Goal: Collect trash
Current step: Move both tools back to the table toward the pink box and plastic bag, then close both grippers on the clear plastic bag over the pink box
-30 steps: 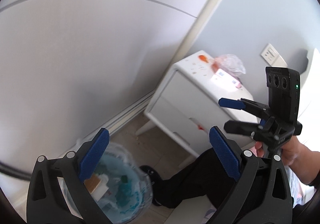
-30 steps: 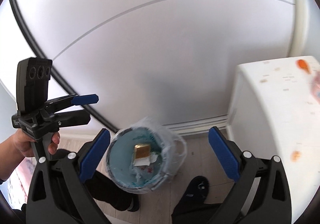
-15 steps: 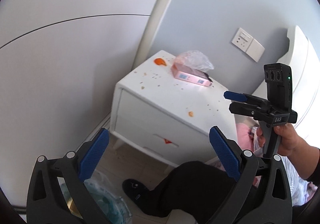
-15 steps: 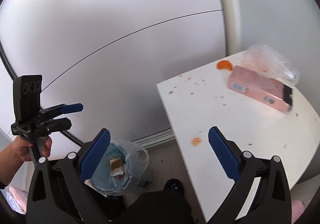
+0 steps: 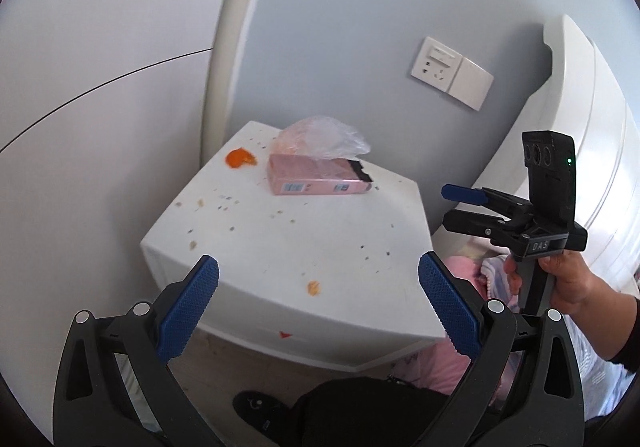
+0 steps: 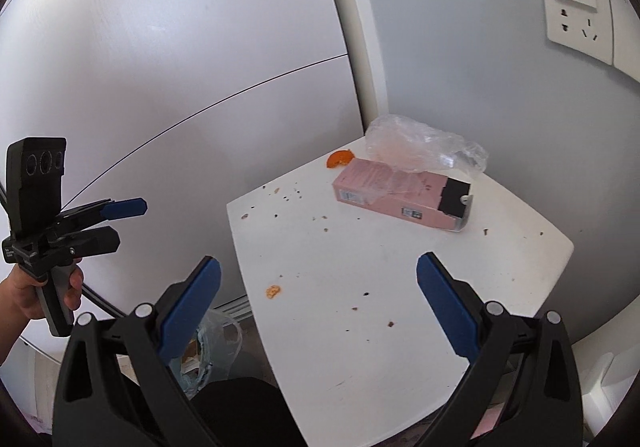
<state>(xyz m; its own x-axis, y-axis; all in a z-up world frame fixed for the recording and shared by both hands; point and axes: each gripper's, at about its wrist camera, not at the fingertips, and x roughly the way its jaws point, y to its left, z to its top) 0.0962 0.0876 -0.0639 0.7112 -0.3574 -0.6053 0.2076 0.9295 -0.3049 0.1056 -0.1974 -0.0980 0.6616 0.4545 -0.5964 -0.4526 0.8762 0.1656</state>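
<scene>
Both views have swung up from the lined bin (image 6: pixel 208 343) to the white tabletop (image 5: pixel 328 243). The left gripper (image 5: pixel 318 301) and right gripper (image 6: pixel 318 299) hover wide, empty. A pink carton (image 6: pixel 400 193), crumpled plastic bag (image 6: pixel 424 143) and orange peel (image 6: pixel 340 158) lie at the far edge (crumbs strewn between).

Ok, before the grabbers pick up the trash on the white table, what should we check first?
1. Left gripper open and empty: ok.
2. Right gripper open and empty: ok.
3. Pink box lies flat on the nightstand, nothing on top but the edge of the plastic bag: ok.
4. Orange peel lies apart from the box: ok.
5. Lined trash bin beside the nightstand, ready: ok; how full, cannot tell.
6. Small crumbs graspable by wide fingers: cannot tell.
</scene>
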